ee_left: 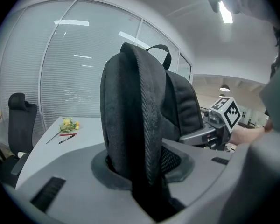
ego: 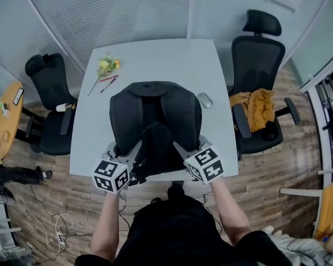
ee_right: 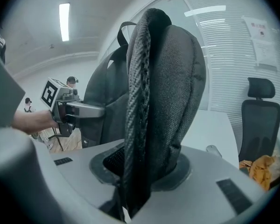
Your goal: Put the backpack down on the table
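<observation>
A black backpack (ego: 154,118) stands upright over the near half of the white table (ego: 155,54), its top handle pointing away from me. Whether its bottom touches the table I cannot tell. My left gripper (ego: 136,147) is shut on the backpack's left shoulder strap (ee_left: 142,139), which runs up between the jaws in the left gripper view. My right gripper (ego: 178,146) is shut on the right shoulder strap (ee_right: 139,125), a padded mesh band. Each gripper shows in the other's view: the right gripper (ee_left: 203,133) and the left gripper (ee_right: 86,110).
At the table's far left lie a yellow flower (ego: 106,66) and pens (ego: 109,81); a grey mouse (ego: 205,100) lies at the right. Black office chairs stand on both sides, the right one (ego: 259,65) with an orange cloth (ego: 260,108). A glass wall stands behind.
</observation>
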